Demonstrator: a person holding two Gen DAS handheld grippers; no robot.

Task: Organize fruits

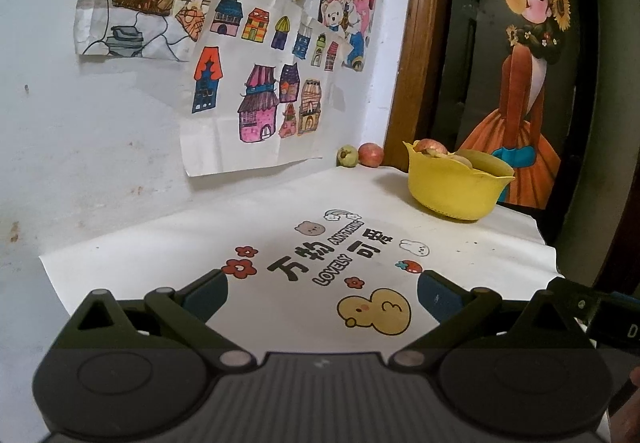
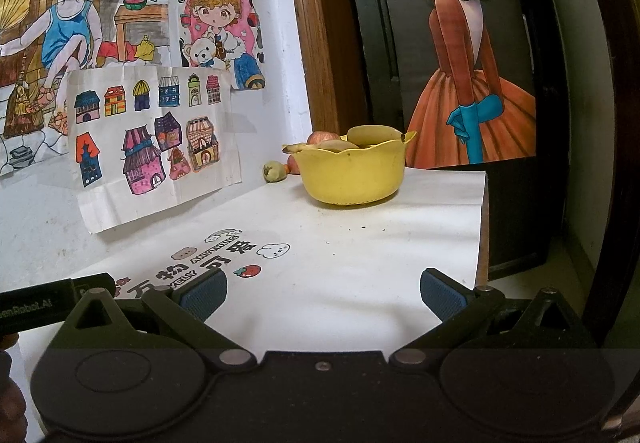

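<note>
Blue-padded fingers (image 1: 208, 297) of the left gripper (image 1: 322, 293) are gaping wide and empty over the printed white sheet (image 1: 460, 255); the right gripper (image 2: 323, 293) is hanging equally open beside it. Far right, a yellow bowl (image 2: 354, 179) is holding fruit, while a green fruit (image 2: 274, 171) and red apple (image 1: 371, 154) are sitting behind it by the wall.
</note>
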